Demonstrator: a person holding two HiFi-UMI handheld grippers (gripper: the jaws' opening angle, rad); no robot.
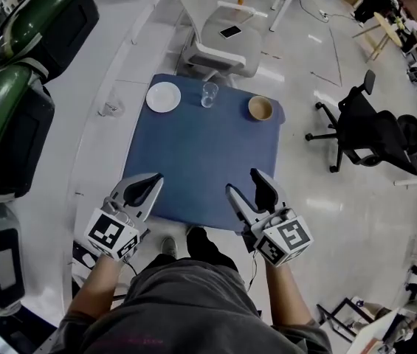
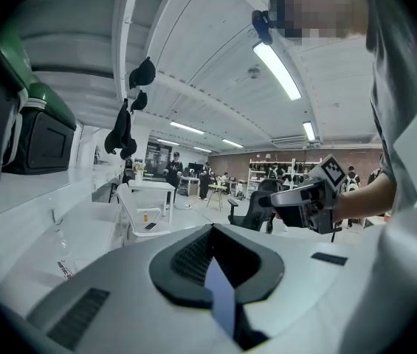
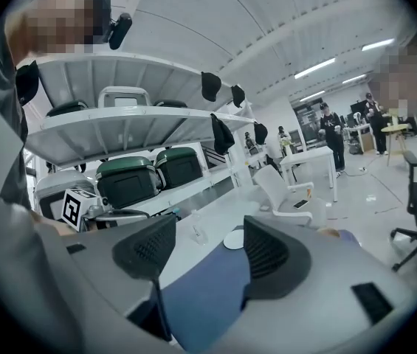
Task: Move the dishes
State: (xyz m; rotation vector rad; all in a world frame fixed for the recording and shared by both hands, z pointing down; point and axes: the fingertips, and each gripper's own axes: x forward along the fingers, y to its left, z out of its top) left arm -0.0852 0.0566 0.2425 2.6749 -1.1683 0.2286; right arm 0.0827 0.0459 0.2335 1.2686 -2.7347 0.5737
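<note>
From the head view, three dishes stood along the far edge of the blue surface (image 1: 201,161): a white plate (image 1: 163,96) at the left corner, a clear glass (image 1: 209,94) just beside it, and a brown bowl (image 1: 260,108) towards the right corner; none was held. Both tools hovered at the near edge, well apart from the dishes. The left hand-held gripper (image 1: 154,178) was clenched, its jaws together on nothing; its own view showed no dish, only a sliver of blue below the jaws, the room beyond and the other tool at the right. The right hand-held gripper (image 1: 242,181) was released, its jaws wide apart and empty; its own view showed the plate far beyond the gap, and green cases (image 3: 127,179) on a shelf. A white chair (image 1: 223,32) stood behind the surface.
</note>
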